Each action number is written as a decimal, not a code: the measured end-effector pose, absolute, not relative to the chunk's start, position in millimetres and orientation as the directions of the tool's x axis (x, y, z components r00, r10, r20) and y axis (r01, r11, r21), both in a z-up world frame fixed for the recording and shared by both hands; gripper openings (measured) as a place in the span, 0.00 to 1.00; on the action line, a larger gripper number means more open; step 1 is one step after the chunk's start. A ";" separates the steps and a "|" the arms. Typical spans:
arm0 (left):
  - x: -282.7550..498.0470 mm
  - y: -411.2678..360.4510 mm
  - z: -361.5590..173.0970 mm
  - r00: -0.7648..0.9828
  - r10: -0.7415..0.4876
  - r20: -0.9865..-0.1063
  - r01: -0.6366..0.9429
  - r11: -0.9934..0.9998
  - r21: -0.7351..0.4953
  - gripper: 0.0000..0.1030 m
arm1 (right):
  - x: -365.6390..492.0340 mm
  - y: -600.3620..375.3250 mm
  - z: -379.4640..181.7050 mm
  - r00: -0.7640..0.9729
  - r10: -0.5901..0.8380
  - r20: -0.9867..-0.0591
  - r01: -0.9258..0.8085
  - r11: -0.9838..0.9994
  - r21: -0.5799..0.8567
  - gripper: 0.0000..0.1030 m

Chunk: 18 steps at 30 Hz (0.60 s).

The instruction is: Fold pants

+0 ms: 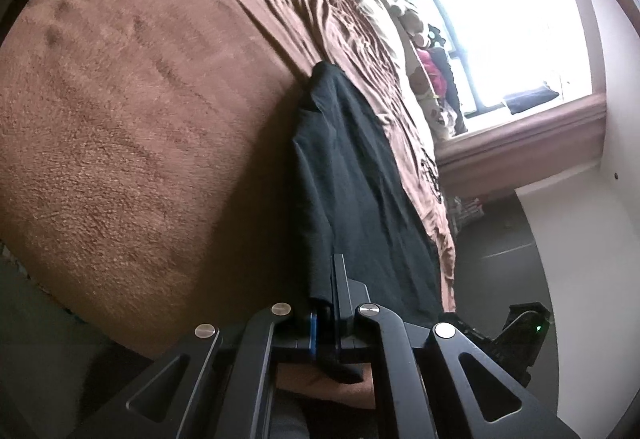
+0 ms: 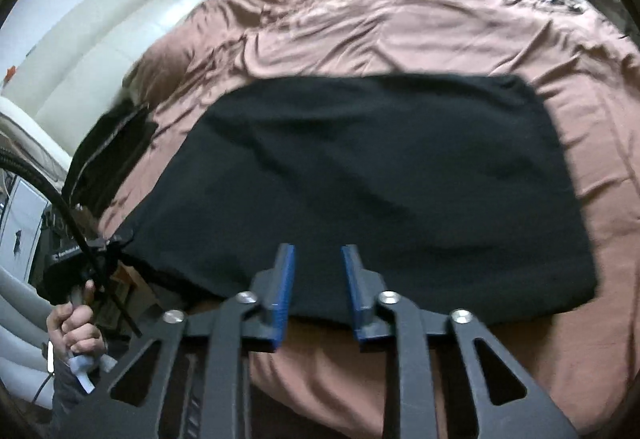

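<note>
The black pants (image 2: 360,179) lie folded in a broad flat rectangle on the brown bedspread (image 2: 400,31). My right gripper (image 2: 318,259) is open, its blue-padded fingers apart just above the near edge of the pants, holding nothing. My left gripper (image 1: 326,303) is shut on the corner edge of the pants (image 1: 352,179), which stretch away from it along the bed. In the right wrist view the left gripper (image 2: 116,239) shows at the pants' left corner, held by a hand (image 2: 76,323).
A brown fleece blanket (image 1: 120,139) covers the bed on the left. A bright window (image 1: 512,31) with stuffed toys (image 1: 424,79) on its sill lies beyond. A white padded headboard (image 2: 120,39) stands at the left. Dark floor (image 1: 500,259) lies beside the bed.
</note>
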<state>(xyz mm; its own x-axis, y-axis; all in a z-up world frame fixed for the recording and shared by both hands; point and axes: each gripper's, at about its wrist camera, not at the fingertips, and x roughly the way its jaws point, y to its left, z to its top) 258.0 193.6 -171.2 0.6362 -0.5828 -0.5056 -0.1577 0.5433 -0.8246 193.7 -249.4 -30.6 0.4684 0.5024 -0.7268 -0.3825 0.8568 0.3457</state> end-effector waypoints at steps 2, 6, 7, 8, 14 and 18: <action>260.2 194.9 -175.8 0.633 -0.583 -0.509 -0.167 0.539 -0.826 0.05 | 200.8 -230.7 -36.5 0.438 0.512 -0.739 -0.404 0.846 0.348 0.12; 260.2 196.7 -181.2 0.633 -0.579 -0.514 -0.184 0.532 -0.827 0.05 | 221.3 -201.9 -47.2 0.388 0.507 -0.770 -0.427 0.839 0.338 0.12; 260.6 197.8 -182.4 0.633 -0.576 -0.517 -0.190 0.532 -0.825 0.05 | 232.4 -195.2 -52.7 0.373 0.497 -0.783 -0.422 0.843 0.334 0.12; 261.3 199.3 -183.3 0.634 -0.573 -0.520 -0.194 0.533 -0.824 0.05 | 245.8 -189.8 -58.4 0.362 0.483 -0.798 -0.414 0.850 0.326 0.12; 265.9 196.0 -181.9 0.620 -0.532 -0.577 -0.227 0.583 -0.780 0.07 | 297.8 -177.5 -69.2 0.354 0.426 -0.832 -0.348 0.886 0.305 0.12; 267.8 189.6 -178.0 0.610 -0.477 -0.633 -0.247 0.645 -0.724 0.30 | 325.9 -167.9 -68.0 0.369 0.400 -0.839 -0.327 0.901 0.286 0.12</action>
